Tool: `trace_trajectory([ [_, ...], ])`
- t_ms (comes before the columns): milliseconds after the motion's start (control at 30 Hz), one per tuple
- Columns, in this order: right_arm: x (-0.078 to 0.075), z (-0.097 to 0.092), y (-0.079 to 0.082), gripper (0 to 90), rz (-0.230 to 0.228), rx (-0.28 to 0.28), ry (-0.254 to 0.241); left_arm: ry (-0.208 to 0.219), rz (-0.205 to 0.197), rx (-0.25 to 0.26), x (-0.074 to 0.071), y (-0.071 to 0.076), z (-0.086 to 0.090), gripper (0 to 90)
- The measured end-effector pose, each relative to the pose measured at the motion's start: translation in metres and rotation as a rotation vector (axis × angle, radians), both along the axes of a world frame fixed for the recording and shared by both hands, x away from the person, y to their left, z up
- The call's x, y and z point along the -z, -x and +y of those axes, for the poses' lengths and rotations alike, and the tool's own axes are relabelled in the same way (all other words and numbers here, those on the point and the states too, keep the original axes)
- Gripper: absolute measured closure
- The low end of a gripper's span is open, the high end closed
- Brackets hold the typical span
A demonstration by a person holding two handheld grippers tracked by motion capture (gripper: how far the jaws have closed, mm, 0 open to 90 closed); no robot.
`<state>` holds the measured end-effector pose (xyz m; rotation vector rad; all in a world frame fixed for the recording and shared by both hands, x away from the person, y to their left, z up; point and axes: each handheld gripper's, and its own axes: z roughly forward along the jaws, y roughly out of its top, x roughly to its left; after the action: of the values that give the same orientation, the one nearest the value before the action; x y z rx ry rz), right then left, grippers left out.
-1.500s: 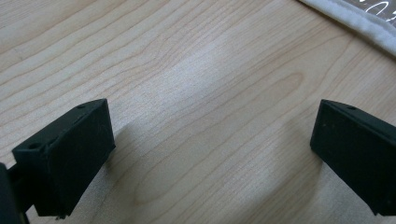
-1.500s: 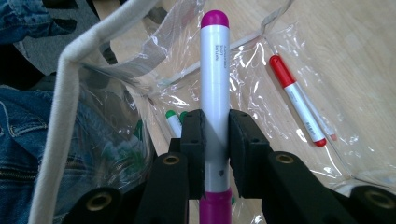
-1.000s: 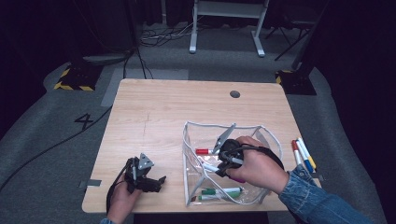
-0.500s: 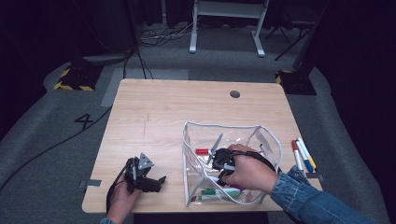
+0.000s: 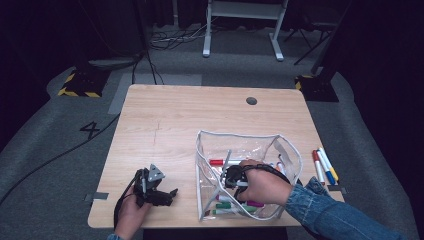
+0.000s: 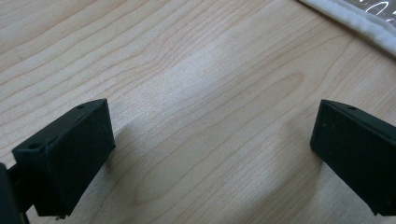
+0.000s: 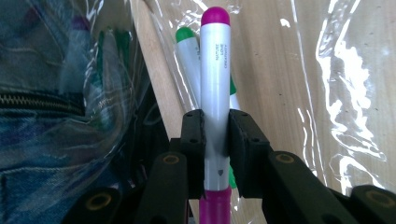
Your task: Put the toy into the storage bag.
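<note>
A clear plastic pouch (image 5: 240, 136) with a white zip rim stands open on the wooden table (image 5: 175, 125). My right gripper (image 5: 232, 178) reaches down inside it. In the right gripper view, the right gripper (image 7: 215, 126) holds a white marker with a magenta cap (image 7: 215, 60) between its pads, which still touch the barrel; the jaws have just been opening a little. A green-capped marker (image 7: 189, 56) lies just behind it at the pouch bottom. My left gripper (image 5: 167, 194) rests open on the table left of the pouch, with bare wood between its jaws (image 6: 212, 140).
More markers lie in the pouch: a red one (image 5: 216, 162) at the back and green ones (image 5: 223, 205) near the front. Three loose markers (image 5: 324, 166) lie by the table's right edge. A cable hole (image 5: 251, 100) sits at the far side.
My right hand has sunk lower into the pouch with the magenta marker, shifting toward the near left. The left gripper has stayed still.
</note>
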<state>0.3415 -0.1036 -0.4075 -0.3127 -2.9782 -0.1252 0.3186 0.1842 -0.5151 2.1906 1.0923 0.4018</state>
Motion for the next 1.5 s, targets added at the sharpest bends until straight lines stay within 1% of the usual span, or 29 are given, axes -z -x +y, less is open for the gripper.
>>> trace_trajectory([
  [33, 0.000, 0.000, 0.000, 74.5, 0.000, 0.000, 0.000, 0.000, 0.000, 0.000, 0.000, 0.000, 0.000, 0.0],
  [67, 0.000, -0.001, 0.000, 65.6, 0.006, 0.012, -0.015, 0.000, 0.000, 0.000, 0.000, 0.000, 0.000, 0.0],
  [100, 0.000, -0.001, 0.000, 63.0, 0.011, 0.023, -0.030, 0.001, 0.000, 0.001, 0.000, 0.000, 0.000, 0.0],
  [133, -0.001, -0.001, -0.001, 59.4, 0.003, 0.027, -0.046, 0.001, 0.000, 0.001, 0.000, 0.000, 0.000, 0.0],
  [167, -0.001, -0.001, -0.001, 59.4, 0.003, 0.027, -0.046, 0.001, 0.000, 0.001, 0.000, 0.000, 0.000, 0.0],
  [200, -0.005, -0.002, -0.002, 55.4, -0.027, 0.041, -0.066, -0.001, 0.000, 0.001, 0.000, 0.000, 0.000, 0.0],
  [233, -0.005, -0.002, -0.002, 55.4, -0.027, 0.041, -0.066, -0.001, 0.000, 0.001, 0.000, 0.000, 0.000, 0.0],
  [267, -0.010, -0.004, -0.004, 53.9, -0.036, 0.059, -0.102, 0.000, 0.000, 0.000, 0.000, 0.000, 0.000, 0.0],
  [333, -0.017, -0.006, -0.003, 52.2, -0.052, 0.090, -0.121, -0.001, 0.000, 0.001, 0.000, 0.000, 0.000, 0.0],
  [367, -0.021, -0.007, -0.004, 51.2, -0.063, 0.097, -0.139, -0.001, 0.000, 0.001, 0.000, 0.000, 0.000, 0.0],
  [500, -0.036, -0.014, -0.004, 50.9, -0.102, 0.122, -0.191, 0.001, 0.000, 0.001, 0.000, 0.000, 0.000, 0.0],
  [600, -0.048, -0.018, -0.005, 49.4, -0.121, 0.158, -0.243, -0.001, 0.000, 0.001, 0.000, 0.000, 0.000, 0.0],
  [667, -0.057, -0.022, -0.006, 49.2, -0.153, 0.174, -0.280, -0.001, 0.000, 0.001, 0.000, 0.000, 0.000, 0.0],
  [800, -0.076, -0.030, -0.008, 49.2, -0.197, 0.205, -0.345, -0.001, 0.000, 0.001, 0.000, 0.000, 0.000, 0.0],
  [933, -0.093, -0.041, -0.010, 49.5, -0.241, 0.238, -0.392, -0.001, 0.000, 0.001, 0.000, 0.000, 0.000, 0.0],
  [1100, -0.109, -0.056, -0.013, 49.8, -0.281, 0.282, -0.433, -0.001, 0.001, 0.001, 0.000, 0.000, 0.000, 0.0],
  [1167, -0.115, -0.063, -0.016, 50.0, -0.304, 0.302, -0.455, -0.001, 0.001, 0.001, 0.000, 0.000, 0.000, 0.0],
  [1300, -0.125, -0.079, -0.021, 50.3, -0.335, 0.355, -0.488, -0.001, 0.000, 0.001, 0.000, 0.000, 0.000, 0.0],
  [1500, -0.135, -0.110, -0.029, 50.4, -0.387, 0.452, -0.504, -0.001, 0.000, 0.000, 0.000, 0.000, 0.000, 0.0],
])
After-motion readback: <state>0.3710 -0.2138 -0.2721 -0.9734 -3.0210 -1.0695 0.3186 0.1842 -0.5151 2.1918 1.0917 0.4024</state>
